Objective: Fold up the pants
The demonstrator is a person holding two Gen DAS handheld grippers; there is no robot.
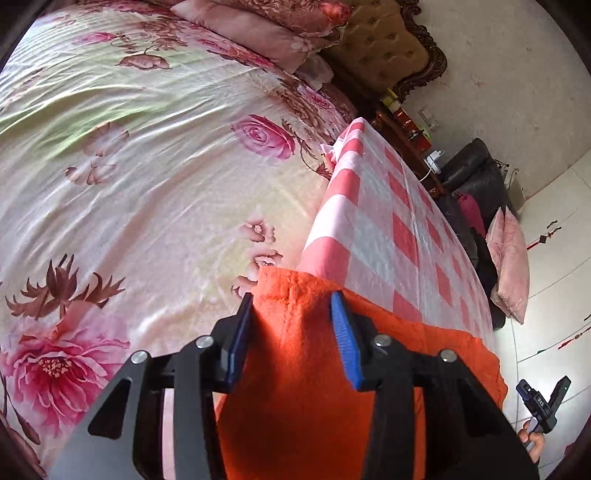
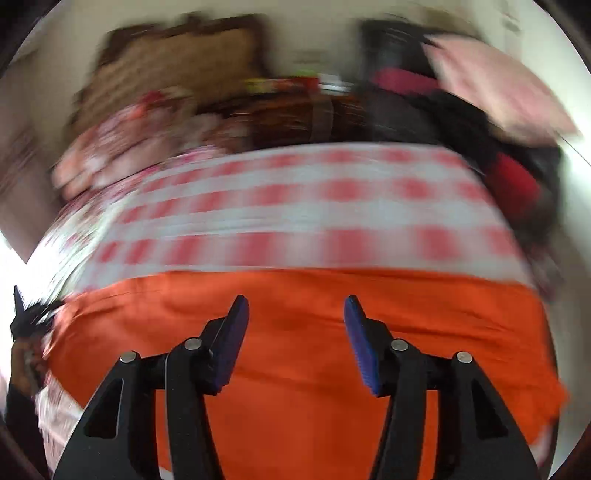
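Note:
The orange fleece pants (image 1: 295, 369) lie on a pink-and-white checked cloth (image 1: 384, 236) on the bed. My left gripper (image 1: 295, 299) is open, its blue pads straddling the near-left corner of the pants, close above the fabric. In the right wrist view, which is motion-blurred, the pants (image 2: 303, 332) spread wide below my right gripper (image 2: 295, 302), which is open and empty above them. The right gripper also shows small at the far right of the left wrist view (image 1: 543, 402), held in a hand.
The floral bedspread (image 1: 147, 166) stretches to the left, with pillows (image 1: 266, 26) and a tufted headboard (image 1: 388, 48) at the far end. A nightstand with small items (image 1: 413, 125), a dark chair (image 1: 476, 173) and a pink cushion (image 1: 509, 266) stand beyond the bed's right edge.

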